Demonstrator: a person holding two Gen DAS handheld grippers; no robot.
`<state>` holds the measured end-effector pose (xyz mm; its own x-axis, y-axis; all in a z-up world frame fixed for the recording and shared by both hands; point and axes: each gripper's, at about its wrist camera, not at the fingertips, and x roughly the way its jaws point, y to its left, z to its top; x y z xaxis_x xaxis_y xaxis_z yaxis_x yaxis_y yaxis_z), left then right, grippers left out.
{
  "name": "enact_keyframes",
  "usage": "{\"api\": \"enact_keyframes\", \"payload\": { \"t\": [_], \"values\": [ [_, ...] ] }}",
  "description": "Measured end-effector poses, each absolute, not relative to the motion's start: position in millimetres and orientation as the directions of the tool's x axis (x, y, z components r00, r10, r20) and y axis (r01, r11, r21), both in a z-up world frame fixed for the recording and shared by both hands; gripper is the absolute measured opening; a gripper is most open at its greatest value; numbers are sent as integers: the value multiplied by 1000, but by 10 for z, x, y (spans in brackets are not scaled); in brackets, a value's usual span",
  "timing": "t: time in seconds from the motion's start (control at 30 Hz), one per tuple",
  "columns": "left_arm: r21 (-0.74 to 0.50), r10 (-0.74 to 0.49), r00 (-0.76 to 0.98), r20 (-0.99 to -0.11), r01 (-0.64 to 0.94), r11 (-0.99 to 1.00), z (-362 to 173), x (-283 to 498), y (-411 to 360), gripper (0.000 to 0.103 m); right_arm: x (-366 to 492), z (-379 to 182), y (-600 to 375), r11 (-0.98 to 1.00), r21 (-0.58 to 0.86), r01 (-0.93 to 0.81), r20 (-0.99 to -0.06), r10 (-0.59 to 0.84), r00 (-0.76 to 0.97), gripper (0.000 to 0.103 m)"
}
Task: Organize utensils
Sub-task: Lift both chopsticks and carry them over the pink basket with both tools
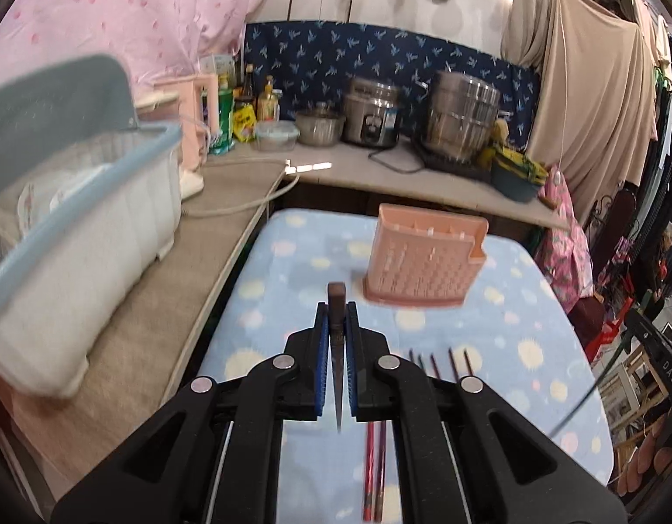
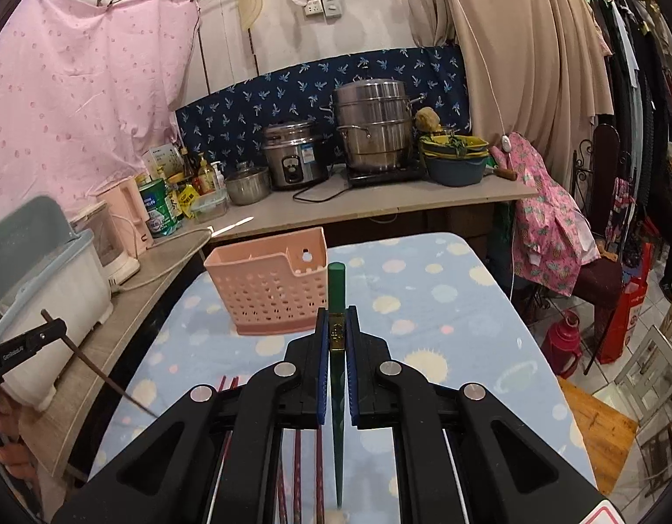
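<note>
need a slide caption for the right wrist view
Right claw shut on a green chopstick, pointing toward the pink utensil basket on the dotted blue cloth.

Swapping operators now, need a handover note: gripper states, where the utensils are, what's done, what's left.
Left gripper: shut on a brown chopstick, raised above the table.
Right gripper: shut on a green chopstick, also raised.
Pink holder: upright on the far part of the blue spotted tablecloth; nothing visibly sticks out of it.
Red chopsticks: several lie loose on the cloth under the grippers.
Done: two chopsticks picked up.
Left: put both into the holder, then collect the red ones.
</note>
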<state>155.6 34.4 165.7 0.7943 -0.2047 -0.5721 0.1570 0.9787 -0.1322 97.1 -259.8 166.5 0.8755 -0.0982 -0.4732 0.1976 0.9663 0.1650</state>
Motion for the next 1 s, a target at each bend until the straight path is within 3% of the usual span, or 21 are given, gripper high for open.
{"api": "enact_keyframes", "payload": {
  "t": [0.4,0.63,0.8,1.0],
  "values": [
    [-184,-272,877,-396,215,959,2685,2396,-53,7,1894,2427,-2710,964,211,160,-334,-83,939,7],
    [-215,-272,907,-322,210,954,2931,2884,-269,7,2554,2672,-2788,955,265,133,-280,-56,958,7],
    [-213,-252,907,-338,187,959,2813,3246,-371,7,2963,2582,-2820,951,280,129,-297,-42,954,7],
    [-208,-234,875,-423,158,965,2339,3569,-382,7,3280,2168,-2808,954,265,138,-375,-30,927,7]
  ]
}}
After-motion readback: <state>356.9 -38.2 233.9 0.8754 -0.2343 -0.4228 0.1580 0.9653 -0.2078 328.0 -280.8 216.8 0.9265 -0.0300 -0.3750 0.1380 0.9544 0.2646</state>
